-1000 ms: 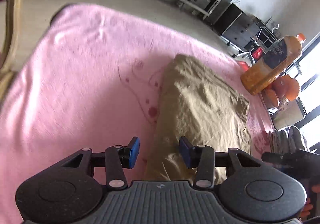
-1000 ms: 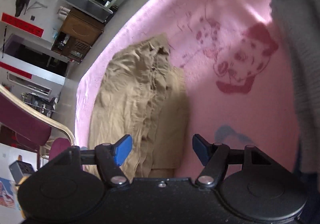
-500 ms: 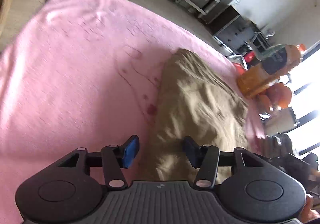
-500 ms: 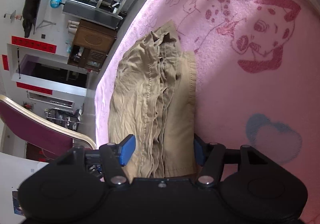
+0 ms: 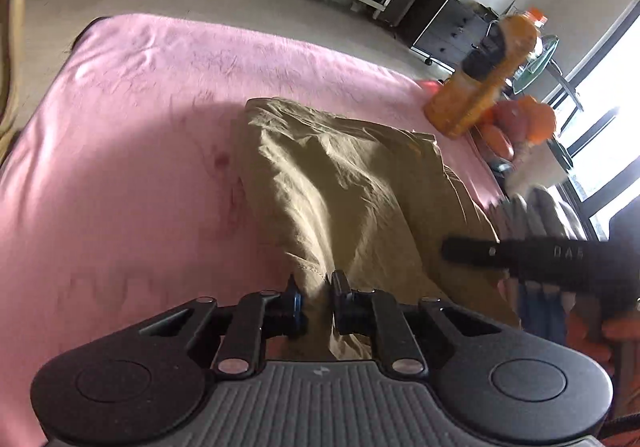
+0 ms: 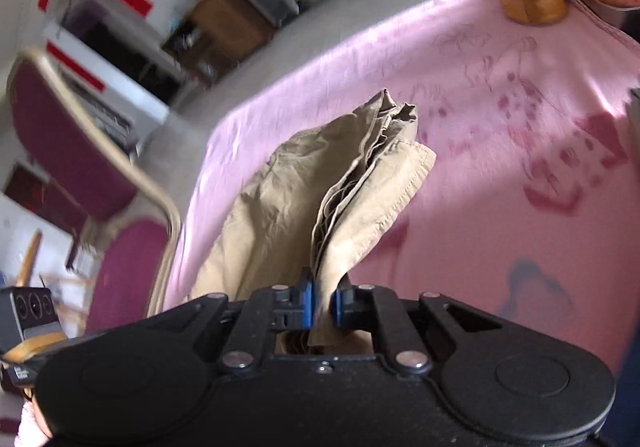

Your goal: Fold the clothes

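Both grippers point forward and steeply down over a pink blanket (image 5: 120,167) printed with faint red cartoon figures. The left gripper (image 5: 315,297) has its jaws closing, now narrow, with the near edge of a khaki garment (image 5: 352,183) pinched between its pads. The right gripper (image 6: 322,303) is also closing, its blue pads (image 6: 306,303) drawn close together on a stacked edge of the same garment (image 6: 320,199).

The garment is tan, wrinkled cotton, folded into several layers. From the left gripper it stretches straight ahead as a long rumpled slab lying on the blanket. From the right gripper its gripped end rises off the blanket, the layered hems fanning out ahead and tapering to a peak.

Far ahead and to the right of the left gripper stands an orange drink bottle (image 5: 492,75), with oranges (image 5: 524,119) just beside it. A maroon chair (image 6: 80,151) stands left of the right gripper.
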